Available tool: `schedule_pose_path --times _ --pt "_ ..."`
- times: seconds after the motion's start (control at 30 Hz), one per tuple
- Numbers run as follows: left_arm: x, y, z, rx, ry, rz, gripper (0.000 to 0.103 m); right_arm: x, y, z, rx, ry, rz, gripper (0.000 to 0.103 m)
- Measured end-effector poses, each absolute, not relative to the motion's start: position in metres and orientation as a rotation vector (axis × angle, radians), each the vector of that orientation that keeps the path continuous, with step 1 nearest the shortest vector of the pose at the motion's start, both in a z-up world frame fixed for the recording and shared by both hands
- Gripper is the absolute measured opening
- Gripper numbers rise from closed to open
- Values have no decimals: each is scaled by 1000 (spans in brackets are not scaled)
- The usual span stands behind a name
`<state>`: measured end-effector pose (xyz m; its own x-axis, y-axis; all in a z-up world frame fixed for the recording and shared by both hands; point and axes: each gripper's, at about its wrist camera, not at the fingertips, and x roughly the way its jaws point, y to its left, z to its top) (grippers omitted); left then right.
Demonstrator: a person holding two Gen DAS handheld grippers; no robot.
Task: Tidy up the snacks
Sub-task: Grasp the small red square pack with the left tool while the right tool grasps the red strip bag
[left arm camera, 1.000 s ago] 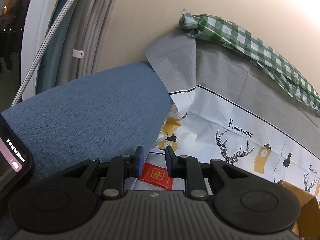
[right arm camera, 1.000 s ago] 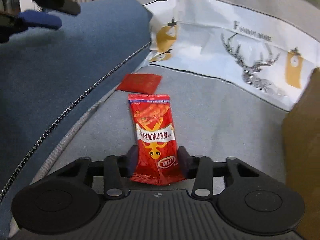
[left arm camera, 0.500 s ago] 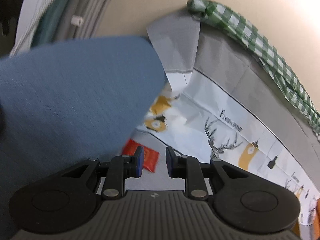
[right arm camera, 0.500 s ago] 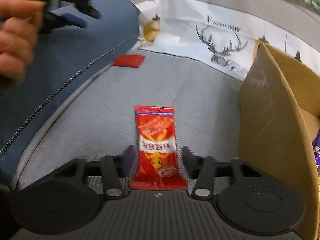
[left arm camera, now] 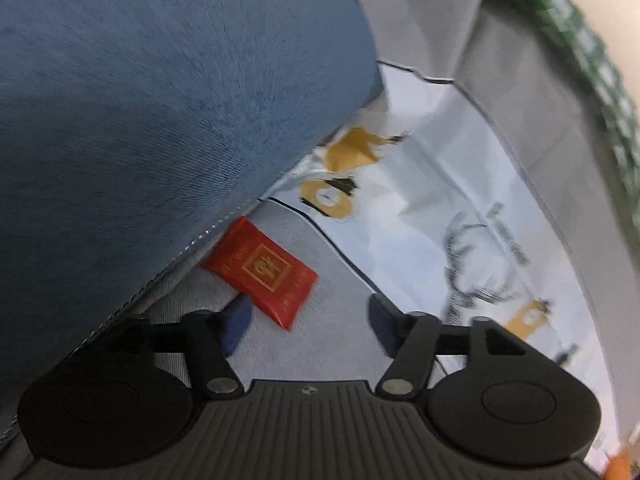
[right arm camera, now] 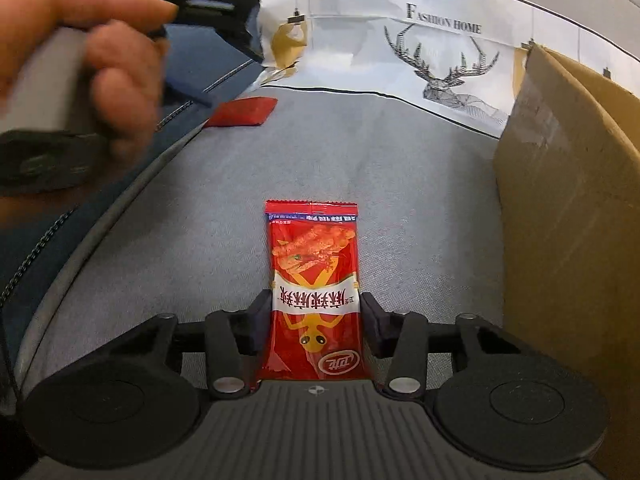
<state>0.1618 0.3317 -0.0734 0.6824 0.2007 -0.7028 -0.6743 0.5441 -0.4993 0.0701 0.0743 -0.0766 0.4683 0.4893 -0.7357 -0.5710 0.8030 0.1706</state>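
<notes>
the right gripper (right arm camera: 314,316) has its jaws set on either side of a red snack packet (right arm camera: 314,280) with a yellow figure on it; they have just been closing in, and the pads sit right against the packet's edges, though whether they truly press on it cannot be told. the packet lies lengthwise on the grey cover (right arm camera: 360,152) of a bed or sofa, its near end at the gripper body. the left gripper (left arm camera: 306,320) has its jaws spread wide, having just been opening, with nothing between them; a small flat red sachet (left arm camera: 260,266) lies just beyond them on the grey cover, tucked against the edge of a blue cushion (left arm camera: 140,100) to the left. in the right wrist view the same sachet lies far left, with a hand (right arm camera: 80,52) holding the left gripper above it. a cardboard box (right arm camera: 568,200) stands at the right, and a white cloth with a deer print (right arm camera: 448,64) rises at the far side.
</notes>
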Motion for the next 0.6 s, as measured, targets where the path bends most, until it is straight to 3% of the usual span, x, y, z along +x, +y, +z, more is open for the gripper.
schedule_pose_path --times 0.03,0.5,0.6 --pt "168 332 -77 -835 653 606 83 70 74 -76 -105 866 644 48" --pt "221 340 -104 -752 672 795 84 76 73 -77 -79 892 580 49" --pt "232 329 -104 -606 735 799 77 76 72 -78 -80 891 583 49"
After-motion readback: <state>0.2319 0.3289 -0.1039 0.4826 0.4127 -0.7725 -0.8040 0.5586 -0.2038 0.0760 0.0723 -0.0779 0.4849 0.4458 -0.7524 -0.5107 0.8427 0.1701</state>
